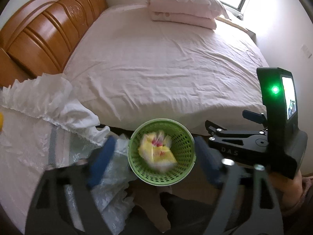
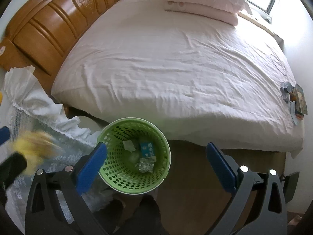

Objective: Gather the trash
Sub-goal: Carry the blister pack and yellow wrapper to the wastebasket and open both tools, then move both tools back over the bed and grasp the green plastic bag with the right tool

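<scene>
One green perforated wastebasket (image 2: 135,154) stood on the floor against the side of one bed (image 2: 176,68) covered in a pale pink sheet, with a carved wooden headboard (image 2: 54,25) at its far left and one stack of folded pink bedding (image 2: 203,4) near the window. Seen from the right wrist camera, the basket held at least four pieces of trash: a crumpled white scrap (image 2: 128,145), a small blue carton (image 2: 147,149), a crushed foil wrapper (image 2: 145,165) and a pale, indistinct lump between them. Seen from the left wrist camera, one blurred yellow wrapper (image 1: 156,150) with red markings appeared inside the basket's mouth, between the two blue pads but touching neither. Two handheld grippers were at work. The left gripper (image 1: 154,156) had its jaws spread wide above the basket, with nothing pressed between its blue pads. The right gripper (image 2: 156,168) also stood wide apart and empty, its left pad overlapping the basket's rim in the picture, though contact could not be told. A white frilled cloth (image 2: 39,105) lay over a lace-covered surface to the left of the basket, and a few small colourful items (image 2: 297,101), too small to count, sat at the bed's far right edge.
</scene>
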